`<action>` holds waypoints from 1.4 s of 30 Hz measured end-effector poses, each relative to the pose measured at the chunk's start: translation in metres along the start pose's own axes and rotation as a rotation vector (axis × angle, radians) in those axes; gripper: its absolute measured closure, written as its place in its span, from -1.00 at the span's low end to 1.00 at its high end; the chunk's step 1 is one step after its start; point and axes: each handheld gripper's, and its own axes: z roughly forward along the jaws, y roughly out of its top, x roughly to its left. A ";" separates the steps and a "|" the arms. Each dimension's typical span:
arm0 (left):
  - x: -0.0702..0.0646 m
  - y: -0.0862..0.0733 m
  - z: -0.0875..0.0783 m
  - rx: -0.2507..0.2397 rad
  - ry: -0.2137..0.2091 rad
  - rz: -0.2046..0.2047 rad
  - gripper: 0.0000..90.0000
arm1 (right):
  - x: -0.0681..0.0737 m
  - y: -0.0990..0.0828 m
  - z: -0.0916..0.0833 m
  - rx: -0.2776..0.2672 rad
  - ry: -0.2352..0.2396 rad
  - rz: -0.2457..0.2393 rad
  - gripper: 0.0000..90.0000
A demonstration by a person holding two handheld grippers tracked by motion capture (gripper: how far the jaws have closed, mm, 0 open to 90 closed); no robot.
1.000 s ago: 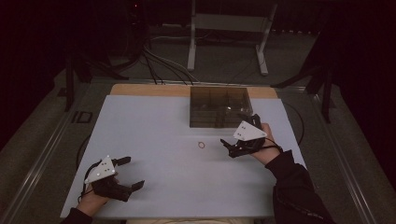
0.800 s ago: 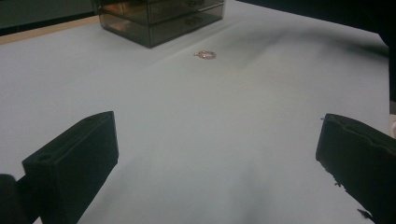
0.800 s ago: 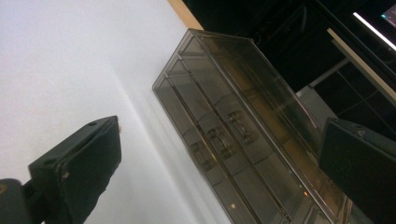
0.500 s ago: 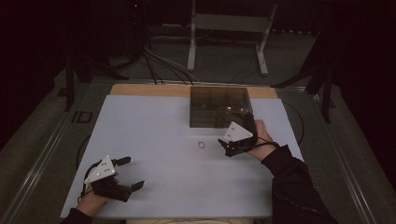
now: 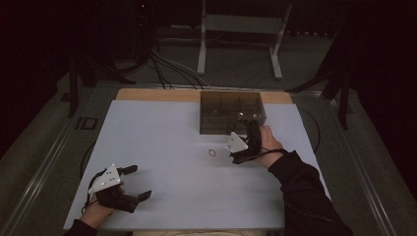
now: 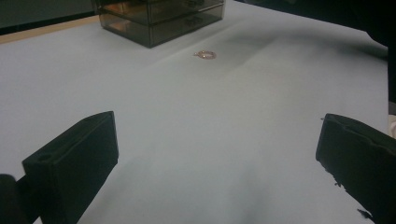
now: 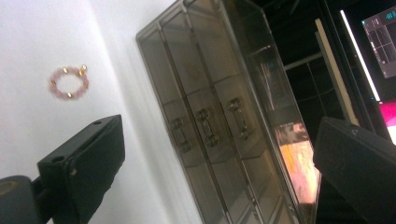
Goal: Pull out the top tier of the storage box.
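1. The left gripper (image 5: 129, 183) sits at the near left corner of the table (image 5: 162, 123), far from the drawer box (image 5: 232, 112). Its jaws stand wide apart with only bare table between them in the left gripper view; it holds nothing.

2. The bead ring (image 5: 212, 152) lies flat on the table, just in front of the drawer box and a little left of the box's middle. It is a small loop of pink beads with a few gold ones, so it has no long axis to line up with.

3. The right gripper (image 5: 246, 140) is just right of the bead ring and close against the front of the drawer box. It is rolled onto its side, and its jaws are spread wide and empty. In the right gripper view the bead ring (image 7: 69, 82) sits off to the upper left, outside the gap between the jaws.

4. That same view looks along the front of the drawer box (image 7: 224, 116), and the three small drawer handles (image 7: 206, 126) fall between the jaws. My reading is that a drawer pull is in hand, not yet gripped.

5. The right hand is much the nearer to both the bead ring and the drawer box; the left would have to cross most of the table.
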 end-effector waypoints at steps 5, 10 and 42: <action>0.000 0.000 0.000 0.001 0.000 0.000 -1.00 | 0.006 0.003 0.007 0.049 -0.009 -0.047 -0.94; 0.000 0.000 0.000 0.000 -0.002 0.000 -1.00 | 0.011 0.006 0.015 0.103 -0.054 -0.104 -0.90; 0.000 0.000 0.000 0.004 -0.007 -0.001 -1.00 | 0.019 0.006 0.046 0.257 -0.194 -0.250 -0.25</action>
